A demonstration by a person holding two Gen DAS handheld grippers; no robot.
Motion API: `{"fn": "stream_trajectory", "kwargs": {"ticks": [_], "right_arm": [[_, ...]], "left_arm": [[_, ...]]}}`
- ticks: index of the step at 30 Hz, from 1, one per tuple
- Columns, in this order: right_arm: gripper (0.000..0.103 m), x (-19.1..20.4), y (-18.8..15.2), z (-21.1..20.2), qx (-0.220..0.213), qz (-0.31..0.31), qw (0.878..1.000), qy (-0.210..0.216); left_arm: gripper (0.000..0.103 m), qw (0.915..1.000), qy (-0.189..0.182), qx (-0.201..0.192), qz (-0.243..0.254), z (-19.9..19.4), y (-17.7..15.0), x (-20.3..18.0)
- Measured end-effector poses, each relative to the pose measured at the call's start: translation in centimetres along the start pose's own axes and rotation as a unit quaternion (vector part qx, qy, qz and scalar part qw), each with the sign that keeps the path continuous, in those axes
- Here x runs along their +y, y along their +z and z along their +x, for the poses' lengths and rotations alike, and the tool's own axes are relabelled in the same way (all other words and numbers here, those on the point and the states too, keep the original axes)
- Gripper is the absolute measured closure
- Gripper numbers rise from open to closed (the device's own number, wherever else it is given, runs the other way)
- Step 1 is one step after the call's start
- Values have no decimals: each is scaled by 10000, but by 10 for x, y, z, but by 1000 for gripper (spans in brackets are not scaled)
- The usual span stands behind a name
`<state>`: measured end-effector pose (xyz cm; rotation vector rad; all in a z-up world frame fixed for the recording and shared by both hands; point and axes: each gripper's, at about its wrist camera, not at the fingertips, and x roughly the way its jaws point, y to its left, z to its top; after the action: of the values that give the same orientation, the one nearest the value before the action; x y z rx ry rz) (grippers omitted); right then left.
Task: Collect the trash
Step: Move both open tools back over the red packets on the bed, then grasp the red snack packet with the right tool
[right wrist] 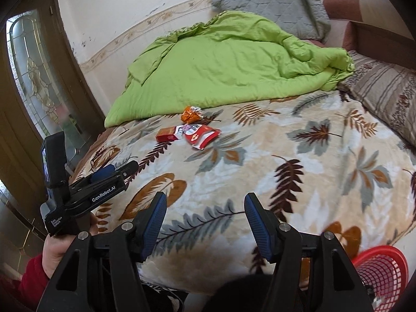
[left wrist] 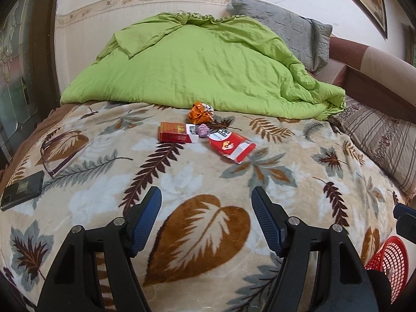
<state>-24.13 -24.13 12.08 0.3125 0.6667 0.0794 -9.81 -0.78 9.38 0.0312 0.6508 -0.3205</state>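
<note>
Trash lies in a cluster mid-bed on the leaf-patterned blanket [left wrist: 104,182]: a crumpled orange foil wrapper [left wrist: 201,113], a red cigarette pack [left wrist: 175,135], a small purple crumpled wad [left wrist: 203,130] and a red snack wrapper [left wrist: 231,146]. The same cluster shows in the right wrist view, with the wrapper [right wrist: 191,114], the pack [right wrist: 167,135] and the snack wrapper [right wrist: 202,137]. My left gripper [left wrist: 206,199] is open and empty, hovering short of the trash. My right gripper [right wrist: 205,205] is open and empty, farther back near the bed's front edge. The left gripper [right wrist: 114,173] shows at its left.
A red mesh basket [right wrist: 382,273] stands on the floor at the bed's front right corner, also in the left wrist view [left wrist: 390,260]. Glasses [left wrist: 62,150] and a black phone [left wrist: 22,191] lie at the left. A green quilt [left wrist: 202,65] and pillows [left wrist: 286,31] lie behind.
</note>
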Motion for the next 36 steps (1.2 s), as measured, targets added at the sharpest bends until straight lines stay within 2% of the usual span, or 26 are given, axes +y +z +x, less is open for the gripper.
{"fn": "stream_trajectory", "kwargs": {"ticks": [7,16,21,26,28,31,33,34,35,36], "right_arm": [[37,6,12,30,192,88,9997,141],[36,-1,44,103,595,898,9925,578],[36,-20,68,178,837,1695,9788,794],[36,-42,85,247,929,2321,9654,744],[35,-49,87,270,1014,2538,9578,887],[35,-54,89,295,800,2902,9478,1053],[38,-55,91,309,714,3066,9413,1218],[49,-54,91,317,710,3067,9398,1331],[66,-53,92,322,720,3021,9405,1380],[75,-51,93,328,728,2944,9417,1455]], "left_arm": [[32,9999,67,102,-96,12,-1,12],[32,9991,206,280,-223,36,3,34],[32,9964,226,480,-665,54,5,65],[32,9954,270,533,-748,61,4,73],[32,9952,247,535,-782,64,5,74],[32,9947,225,563,-826,71,6,75],[32,9946,189,598,-828,75,5,73],[32,9946,154,611,-823,77,5,73],[32,9947,106,627,-808,79,5,72],[32,9948,79,637,-791,80,6,71]]}}
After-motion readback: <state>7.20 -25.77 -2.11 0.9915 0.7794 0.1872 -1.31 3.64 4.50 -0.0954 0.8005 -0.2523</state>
